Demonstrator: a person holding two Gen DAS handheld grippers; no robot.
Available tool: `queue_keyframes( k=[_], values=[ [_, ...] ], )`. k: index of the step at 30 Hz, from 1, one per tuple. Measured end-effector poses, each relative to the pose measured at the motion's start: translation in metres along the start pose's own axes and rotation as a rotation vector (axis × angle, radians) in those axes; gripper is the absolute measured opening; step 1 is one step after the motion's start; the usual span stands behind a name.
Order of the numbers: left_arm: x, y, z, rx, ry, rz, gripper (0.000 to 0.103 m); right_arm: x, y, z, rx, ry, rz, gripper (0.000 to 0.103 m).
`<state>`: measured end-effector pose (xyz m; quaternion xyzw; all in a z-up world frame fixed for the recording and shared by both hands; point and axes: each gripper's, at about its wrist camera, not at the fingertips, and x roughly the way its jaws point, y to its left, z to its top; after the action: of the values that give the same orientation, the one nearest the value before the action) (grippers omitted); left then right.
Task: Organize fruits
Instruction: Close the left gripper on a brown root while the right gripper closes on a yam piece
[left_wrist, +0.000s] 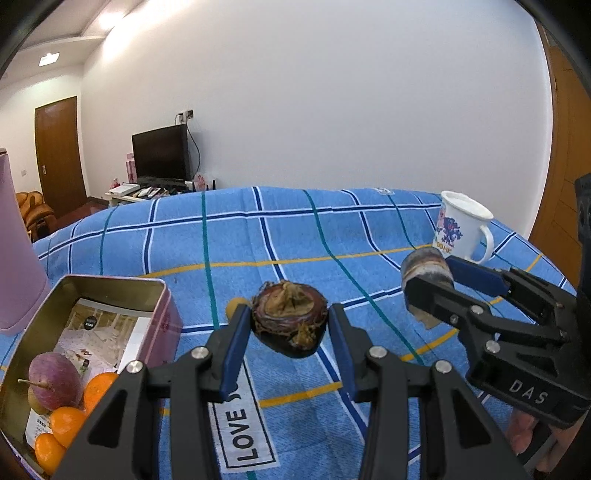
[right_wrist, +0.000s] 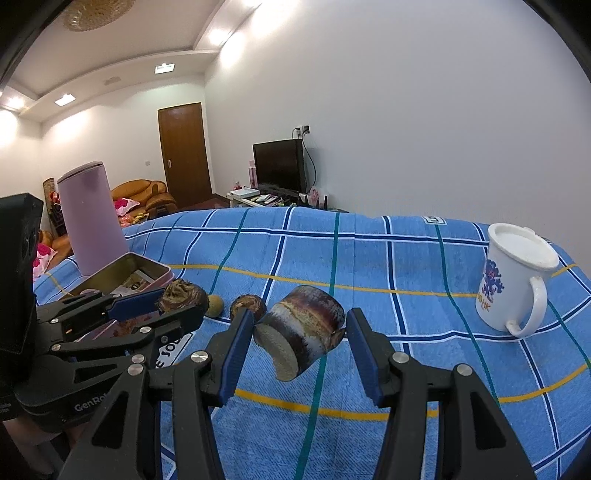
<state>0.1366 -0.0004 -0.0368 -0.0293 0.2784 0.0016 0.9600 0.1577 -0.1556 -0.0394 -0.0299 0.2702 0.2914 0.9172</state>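
At far left, the open tin (left_wrist: 110, 291) is part filled. A brown bulb (left_wrist: 290, 317) is clamped in the left hand-held gripper (left_wrist: 290, 326), a cut stalk piece (right_wrist: 303, 328) in the right hand-held gripper (right_wrist: 301, 332). Each should be lowered inside before release.

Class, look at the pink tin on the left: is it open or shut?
Open. The pink tin has no lid on; its inside shows oranges, a purple fruit and a paper leaflet.
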Motion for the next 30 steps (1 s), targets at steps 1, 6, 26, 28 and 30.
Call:
queue_keyframes(
  k=[1, 6, 26, 28, 30],
  values=[
    [-0.001, 0.0, 0.0, 0.0, -0.005, 0.004, 0.045, -0.001, 0.0, 0.0, -0.001, -0.003, 0.0, 0.054],
    [-0.005, 0.0, -0.001, -0.001, -0.02, 0.01, 0.045, -0.004, 0.001, -0.001, -0.006, -0.021, 0.0, 0.054],
    [-0.017, 0.0, -0.005, 0.003, -0.074, 0.029, 0.045, -0.021, 0.005, -0.006, -0.034, -0.08, 0.001, 0.054],
    [-0.019, 0.001, -0.005, 0.002, -0.084, 0.032, 0.045, -0.022, 0.006, -0.007, -0.037, -0.085, 0.0, 0.054],
    [-0.02, 0.001, -0.005, 0.0, -0.091, 0.035, 0.045, -0.024, 0.007, -0.007, -0.04, -0.091, -0.002, 0.054]
  ],
)
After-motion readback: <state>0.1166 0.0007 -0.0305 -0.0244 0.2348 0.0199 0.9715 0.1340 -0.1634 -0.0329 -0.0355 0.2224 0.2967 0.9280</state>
